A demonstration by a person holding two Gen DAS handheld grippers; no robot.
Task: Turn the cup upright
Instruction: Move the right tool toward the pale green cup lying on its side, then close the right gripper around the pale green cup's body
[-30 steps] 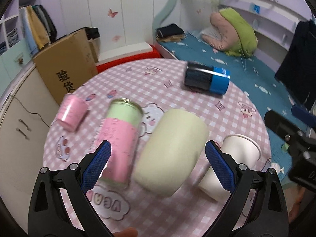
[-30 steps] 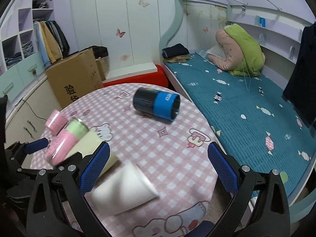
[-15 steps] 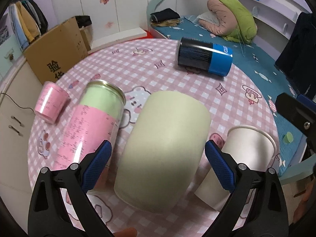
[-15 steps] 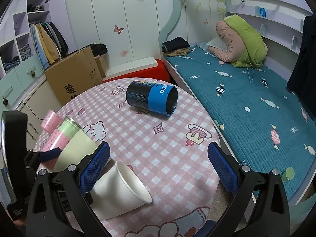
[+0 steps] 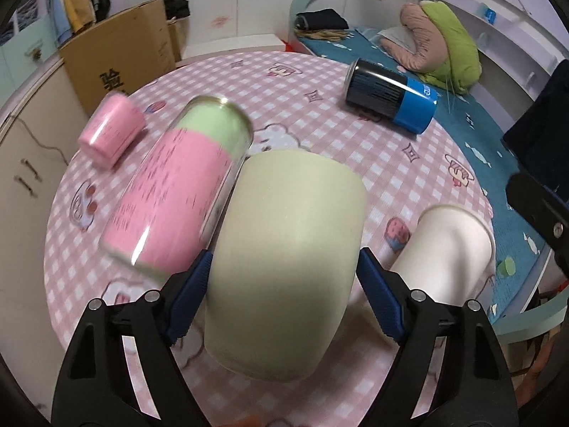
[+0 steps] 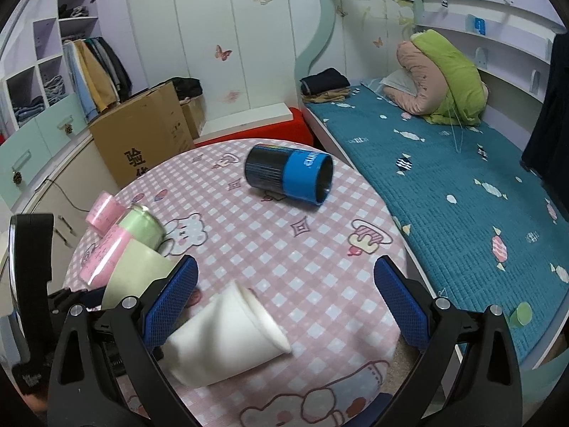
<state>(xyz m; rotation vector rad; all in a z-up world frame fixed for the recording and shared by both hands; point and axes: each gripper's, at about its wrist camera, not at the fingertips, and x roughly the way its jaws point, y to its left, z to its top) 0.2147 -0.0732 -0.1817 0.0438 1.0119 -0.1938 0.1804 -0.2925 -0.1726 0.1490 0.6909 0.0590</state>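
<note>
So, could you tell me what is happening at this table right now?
A person with a gripper in each hand is working on tipped-over cups on a pink checked table. The left gripper is open around the pale green cup, which lies on its side; whether the pads touch it is unclear. The right gripper is open above a white paper cup, also on its side. A pink and green can, a small pink cup and a black and blue can lie nearby. Nothing stands upright yet.
</note>
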